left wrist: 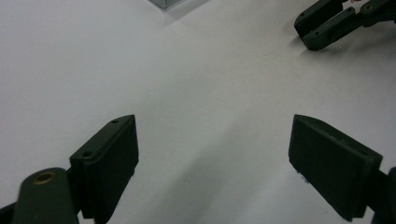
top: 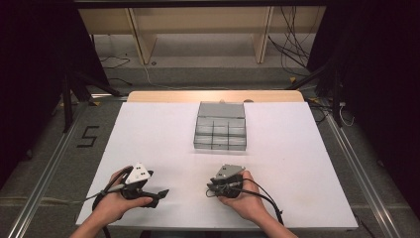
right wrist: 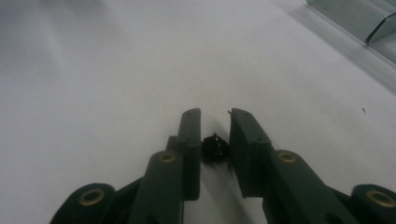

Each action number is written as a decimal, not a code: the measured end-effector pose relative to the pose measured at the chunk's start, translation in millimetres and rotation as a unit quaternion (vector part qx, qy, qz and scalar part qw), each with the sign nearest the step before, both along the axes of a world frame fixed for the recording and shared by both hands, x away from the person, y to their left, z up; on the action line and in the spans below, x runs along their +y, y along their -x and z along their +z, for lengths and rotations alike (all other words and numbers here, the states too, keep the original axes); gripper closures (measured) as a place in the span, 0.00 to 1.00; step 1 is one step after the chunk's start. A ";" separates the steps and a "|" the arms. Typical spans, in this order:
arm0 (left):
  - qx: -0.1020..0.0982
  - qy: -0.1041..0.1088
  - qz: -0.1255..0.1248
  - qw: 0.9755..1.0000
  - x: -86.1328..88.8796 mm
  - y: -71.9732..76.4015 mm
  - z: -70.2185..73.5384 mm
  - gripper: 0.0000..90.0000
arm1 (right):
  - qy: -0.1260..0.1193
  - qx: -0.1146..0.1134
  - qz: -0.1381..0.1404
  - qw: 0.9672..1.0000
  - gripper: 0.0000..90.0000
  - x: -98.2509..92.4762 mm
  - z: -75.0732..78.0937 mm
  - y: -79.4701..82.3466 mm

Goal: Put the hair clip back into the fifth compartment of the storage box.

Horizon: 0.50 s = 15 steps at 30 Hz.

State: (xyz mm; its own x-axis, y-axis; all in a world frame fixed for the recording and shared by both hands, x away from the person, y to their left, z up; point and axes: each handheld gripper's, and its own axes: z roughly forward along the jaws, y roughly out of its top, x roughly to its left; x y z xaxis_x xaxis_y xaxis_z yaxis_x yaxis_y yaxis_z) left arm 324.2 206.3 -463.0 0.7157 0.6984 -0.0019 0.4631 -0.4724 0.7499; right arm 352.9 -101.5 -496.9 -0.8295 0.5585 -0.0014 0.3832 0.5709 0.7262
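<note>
A clear plastic compartment box (top: pixel 220 133) with its lid open stands at the middle of the white table (top: pixel 148 134). My left gripper (top: pixel 161 196) rests near the front edge, left of centre, jaws pointing right. In the left gripper view it (left wrist: pixel 212 122) is open wide over bare table, nothing between the jaws. My right gripper (top: pixel 209 190) lies right of centre, pointing left toward the other. Its jaws (right wrist: pixel 215 115) are nearly together, shut on a small black object (right wrist: pixel 215 148) wedged deep between them. What the object is, I cannot make out.
The right gripper's jaws (left wrist: pixel 322 29) appear at the top right of the left gripper view, and a corner of the box (left wrist: pixel 166 3) at its top. The box's edge (right wrist: pixel 355 18) is at the right gripper view's upper right. Cables (top: pixel 267 198) trail toward the front edge.
</note>
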 end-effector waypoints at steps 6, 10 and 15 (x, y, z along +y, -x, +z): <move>0.001 0.001 0.000 1.000 -0.1 0.0 -0.1 0.17 | -0.010 0.002 -0.002 1.000 0.89 0.7 0.0 -0.5; 0.000 0.000 0.000 1.000 0.2 0.0 0.0 0.17 | -0.011 0.003 -0.003 1.000 0.89 1.0 0.0 -0.7; 0.000 0.000 0.000 1.000 0.0 0.0 0.0 0.17 | -0.017 -0.002 -0.006 1.000 0.89 0.6 1.8 -0.3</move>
